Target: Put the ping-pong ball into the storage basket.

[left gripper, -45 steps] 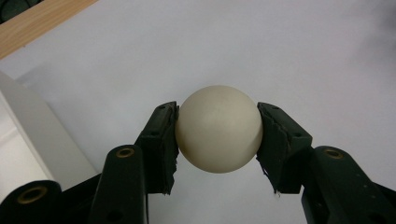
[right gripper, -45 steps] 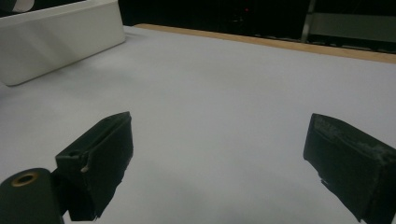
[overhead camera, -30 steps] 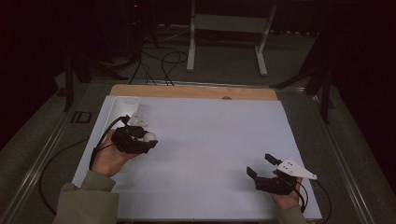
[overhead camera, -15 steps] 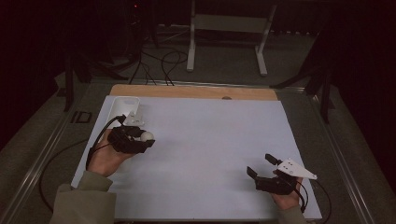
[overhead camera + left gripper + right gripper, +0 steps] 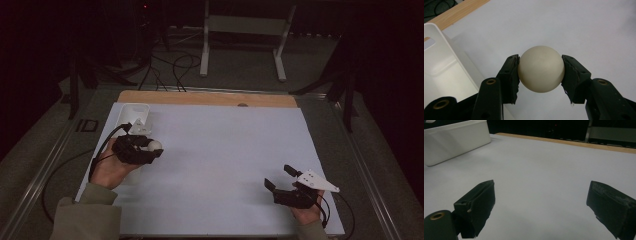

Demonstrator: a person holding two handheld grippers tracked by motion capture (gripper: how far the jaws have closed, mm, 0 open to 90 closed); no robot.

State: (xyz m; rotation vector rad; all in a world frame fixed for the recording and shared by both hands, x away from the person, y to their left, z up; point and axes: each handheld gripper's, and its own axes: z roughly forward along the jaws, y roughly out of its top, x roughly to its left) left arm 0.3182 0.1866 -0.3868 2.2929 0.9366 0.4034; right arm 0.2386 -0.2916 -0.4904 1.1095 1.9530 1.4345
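A cream-white ball (image 5: 541, 68) is clamped between the two black pads of my left gripper (image 5: 540, 71), above the white sheet and just right of a white bin (image 5: 441, 72). In the high view the left gripper (image 5: 156, 149) is at the left of the table with the ball (image 5: 154, 145) at its tip, just in front of the white bin (image 5: 131, 111). My right gripper (image 5: 279, 177) rests near the front right of the sheet, jaws wide apart. In the right gripper view its pads (image 5: 480, 202) have nothing between them.
A white sheet (image 5: 225, 150) covers the table, with a wooden strip (image 5: 210, 98) along its far edge. The white bin (image 5: 454, 140) shows far left in the right gripper view. Cables trail off the table's left side. A metal stand (image 5: 245, 25) is on the floor beyond.
My left hand has drifted slightly toward the near side, still shut on the ball. The right hand has not moved.
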